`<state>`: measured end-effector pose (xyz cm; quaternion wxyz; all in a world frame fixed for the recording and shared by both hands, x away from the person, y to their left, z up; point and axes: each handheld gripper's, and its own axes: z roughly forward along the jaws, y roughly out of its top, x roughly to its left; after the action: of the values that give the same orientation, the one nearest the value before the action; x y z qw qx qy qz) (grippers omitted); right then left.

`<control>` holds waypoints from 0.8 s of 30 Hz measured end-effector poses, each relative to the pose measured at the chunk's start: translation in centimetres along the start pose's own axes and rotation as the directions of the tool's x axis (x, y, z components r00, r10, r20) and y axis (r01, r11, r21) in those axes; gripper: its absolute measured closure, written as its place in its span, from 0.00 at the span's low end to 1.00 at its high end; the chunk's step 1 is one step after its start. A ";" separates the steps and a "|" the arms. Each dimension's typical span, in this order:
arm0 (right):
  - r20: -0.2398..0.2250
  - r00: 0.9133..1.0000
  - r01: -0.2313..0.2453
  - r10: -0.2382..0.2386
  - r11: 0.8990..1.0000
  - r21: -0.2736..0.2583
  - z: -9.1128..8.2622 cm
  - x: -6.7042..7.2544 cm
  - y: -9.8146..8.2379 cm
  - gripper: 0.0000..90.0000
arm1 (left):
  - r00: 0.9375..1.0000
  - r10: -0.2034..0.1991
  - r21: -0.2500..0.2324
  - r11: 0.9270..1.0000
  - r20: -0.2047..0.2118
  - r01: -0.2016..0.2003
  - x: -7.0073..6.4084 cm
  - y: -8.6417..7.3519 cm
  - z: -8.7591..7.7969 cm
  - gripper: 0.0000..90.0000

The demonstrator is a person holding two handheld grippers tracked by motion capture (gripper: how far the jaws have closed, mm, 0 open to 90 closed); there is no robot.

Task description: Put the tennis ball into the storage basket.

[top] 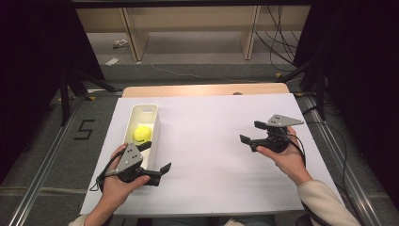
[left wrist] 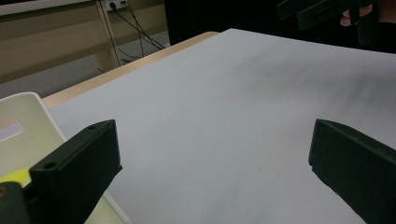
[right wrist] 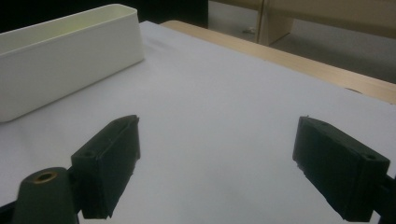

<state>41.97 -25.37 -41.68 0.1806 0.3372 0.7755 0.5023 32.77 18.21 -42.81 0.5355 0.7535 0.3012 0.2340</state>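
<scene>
The high view shows the whole layout: a white bin (top: 149,113) stands on the left part of the white surface (top: 211,155), long axis running away from the person, and a yellow ball (top: 142,133) lies inside it, about halfway along. The left gripper (top: 157,157) is held at the near end of the bin; one of its jaws sits over the bin's near rim and the other over the bare surface just to the right. The jaws are spread apart and grasp nothing. The right gripper (top: 251,133) is held over the right part of the surface, well apart from the bin, jaws pointing left and likewise released and empty.

The left gripper view adds detail hidden from above: a sliver of the ball's yellow (left wrist: 14,176) appears behind the left jaw, inside the bin's wall (left wrist: 32,105). The other gripper appears far off at the top right edge of that view. The gap between the jaws frames bare surface.

The right gripper view shows the bin's outer side wall (right wrist: 65,65) from low down. Its interior, and the ball, are hidden by that wall. The two jaws stand wide apart over bare surface.
</scene>
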 end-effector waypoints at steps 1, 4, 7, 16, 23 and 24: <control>0.002 1.000 0.000 0.000 1.000 -0.001 -0.3 0.0 -0.1 0.17 | 1.000 0.000 0.000 1.000 0.000 0.000 0.0 0.0 0.0 0.02; 0.009 1.000 -0.005 0.005 1.000 -0.005 -0.9 0.0 -0.4 0.17 | 1.000 0.003 0.001 1.000 0.000 -0.003 0.0 0.0 0.0 0.02; 0.014 1.000 -0.007 0.007 1.000 0.002 -1.4 0.0 -0.8 0.17 | 1.000 0.003 0.001 1.000 -0.001 -0.003 0.0 0.0 0.0 0.02; 0.019 1.000 -0.012 0.012 1.000 0.002 -2.5 0.2 -1.7 0.17 | 1.000 0.002 0.000 1.000 -0.002 -0.002 0.0 0.0 0.0 0.02; 0.014 1.000 -0.008 0.008 1.000 0.004 -3.0 0.6 -2.1 0.17 | 1.000 0.002 0.000 1.000 -0.002 -0.002 0.0 0.0 0.0 0.02; 0.013 1.000 -0.011 0.011 1.000 0.004 -3.0 0.6 -2.1 0.17 | 1.000 0.003 0.000 1.000 -0.002 -0.003 0.0 0.0 0.0 0.02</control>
<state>38.98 -27.53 -42.27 0.1822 0.3452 0.7733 0.4997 32.77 18.22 -42.79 0.5350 0.7536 0.3007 0.2354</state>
